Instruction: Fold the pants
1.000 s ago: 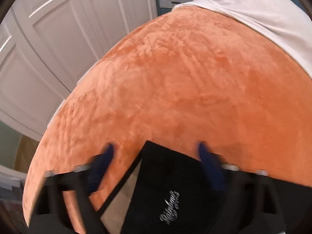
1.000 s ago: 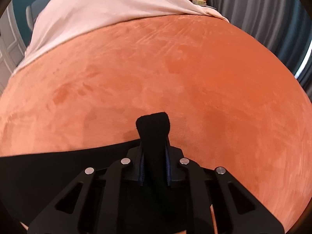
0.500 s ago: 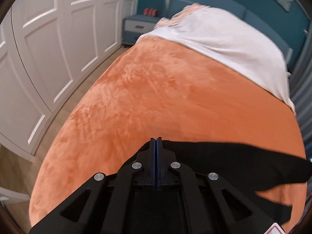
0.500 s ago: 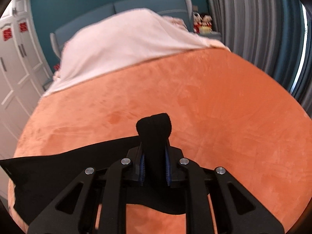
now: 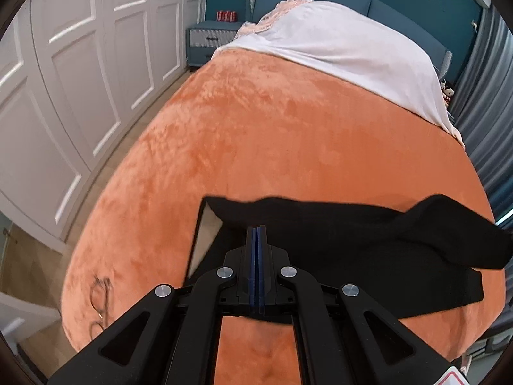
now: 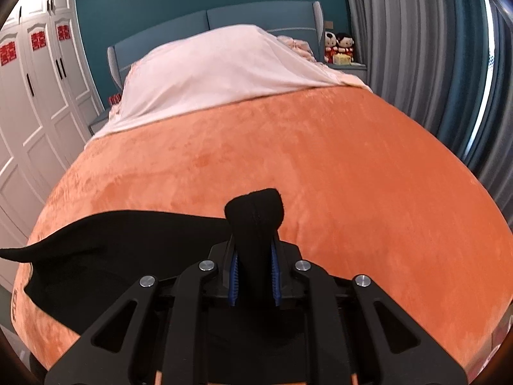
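Your right gripper [image 6: 253, 247] is clamped on the pants [image 6: 128, 240]. A thick bunched fold of black cloth stands up between its blue pads, which are held a little apart by it. From there the rest of the garment trails toward the left edge of the bed, ending in a pointed flap.

Your left gripper [image 5: 256, 229] has its pads pressed flat together with no gap showing. Its tips sit against the black cloth, but you cannot tell from this view whether a thin layer is pinched between them.

The pants [image 5: 352, 240] stretch across the foot end of the orange blanket [image 5: 288, 128], from the left gripper toward the right edge. A pale inner panel shows just left of the fingers.

Nothing lies on the blanket between the pants and the white sheet [image 5: 336, 41] at the head end.

Only the left view shows a pair of glasses [image 5: 99, 298] near the foot-left corner, well apart from the pants, along with the white wardrobe [image 5: 80, 64] and a nightstand [image 5: 211, 41]. Only the right view shows the headboard [image 6: 256, 16], two dolls [image 6: 340, 45] and the curtain [image 6: 416, 48].
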